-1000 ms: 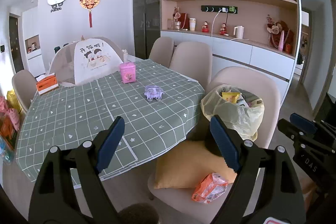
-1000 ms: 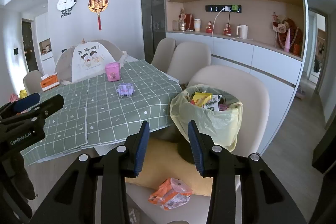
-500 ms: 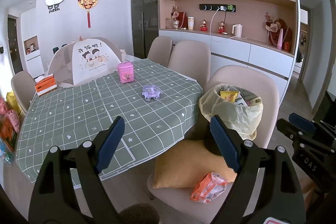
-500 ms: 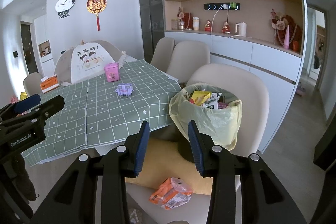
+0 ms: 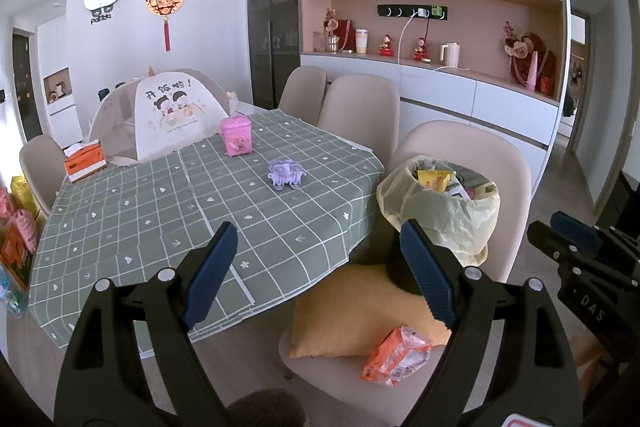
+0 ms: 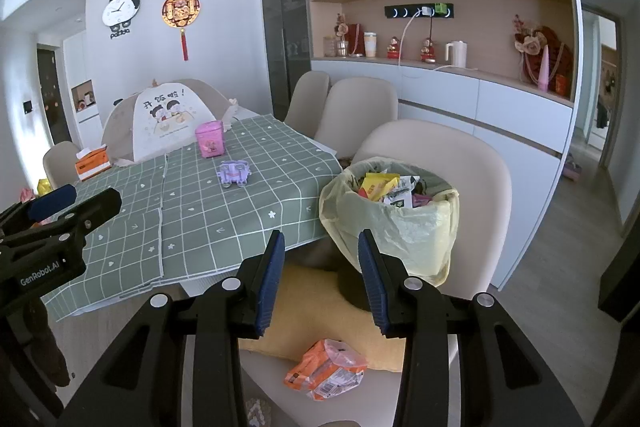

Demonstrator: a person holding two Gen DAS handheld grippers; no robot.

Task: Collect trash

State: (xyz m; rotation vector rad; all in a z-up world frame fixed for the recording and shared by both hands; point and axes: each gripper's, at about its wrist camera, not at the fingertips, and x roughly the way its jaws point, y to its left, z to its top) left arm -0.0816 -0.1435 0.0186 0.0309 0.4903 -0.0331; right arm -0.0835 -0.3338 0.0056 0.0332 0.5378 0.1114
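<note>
On beige chair seat, crinkled orange wrapper (image 6: 326, 371) beside mustard cushion (image 6: 320, 311), left claw (image 5: 320, 275) released; right claw (image 6: 320, 277) released

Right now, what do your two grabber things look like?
Both the left gripper and the right gripper are black plastic with silver bolts and ridged blue pads on their jaws. The left one reads "GenRobot.AI" in white, and the right shows "DAS".
</note>
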